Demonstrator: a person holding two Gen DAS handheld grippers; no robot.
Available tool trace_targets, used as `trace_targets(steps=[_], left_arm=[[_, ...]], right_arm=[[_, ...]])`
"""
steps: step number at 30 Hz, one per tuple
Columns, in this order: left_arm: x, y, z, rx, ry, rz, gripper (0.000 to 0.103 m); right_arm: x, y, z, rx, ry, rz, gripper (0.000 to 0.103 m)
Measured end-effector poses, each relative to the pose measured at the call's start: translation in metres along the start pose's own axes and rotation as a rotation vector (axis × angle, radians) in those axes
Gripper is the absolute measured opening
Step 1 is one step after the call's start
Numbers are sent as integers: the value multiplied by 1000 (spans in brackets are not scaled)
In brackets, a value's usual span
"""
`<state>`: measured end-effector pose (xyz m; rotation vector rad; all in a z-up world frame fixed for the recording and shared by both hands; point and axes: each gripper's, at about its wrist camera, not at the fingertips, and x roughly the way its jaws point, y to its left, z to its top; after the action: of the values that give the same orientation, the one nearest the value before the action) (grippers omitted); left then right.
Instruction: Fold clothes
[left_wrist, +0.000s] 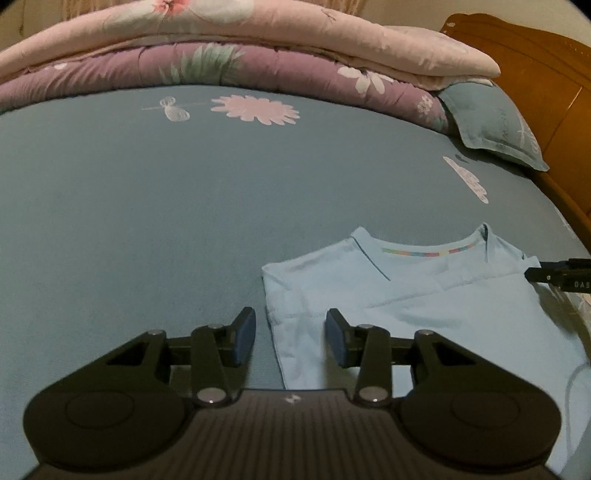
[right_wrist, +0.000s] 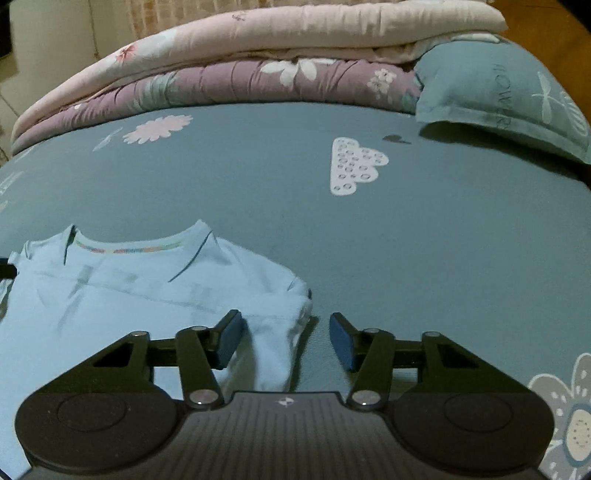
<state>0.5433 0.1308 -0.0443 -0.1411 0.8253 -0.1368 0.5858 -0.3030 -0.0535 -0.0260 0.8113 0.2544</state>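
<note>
Light blue shirt (left_wrist: 424, 295) lies flat on the bedsheet (left_wrist: 147, 221), sleeves already folded in; lengthwise fold left, by my reading. Left gripper (left_wrist: 290, 334) part open, straddling the shirt's 9 o'clock edge, pads not pressing. Right gripper (right_wrist: 286, 339) likewise at 3 o'clock.

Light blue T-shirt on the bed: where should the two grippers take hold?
The light blue T-shirt lies flat, neckline away. Grip its folded side edges, left gripper at the left edge, right gripper at the right, fingers straddling each edge from the near side.
</note>
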Motion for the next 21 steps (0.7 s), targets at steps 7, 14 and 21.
trace_targets(steps=[7, 14, 21], left_arm=[[6, -4, 2, 28, -11, -3, 17], [-6, -10, 4, 72, -60, 13, 6], [-18, -13, 15, 88, -115, 12, 4]], right_arm=[[-3, 7, 4, -24, -23, 15, 16], [-8, 9, 4, -44, -50, -5, 11], [-16, 11, 13, -65, -106, -26, 7]])
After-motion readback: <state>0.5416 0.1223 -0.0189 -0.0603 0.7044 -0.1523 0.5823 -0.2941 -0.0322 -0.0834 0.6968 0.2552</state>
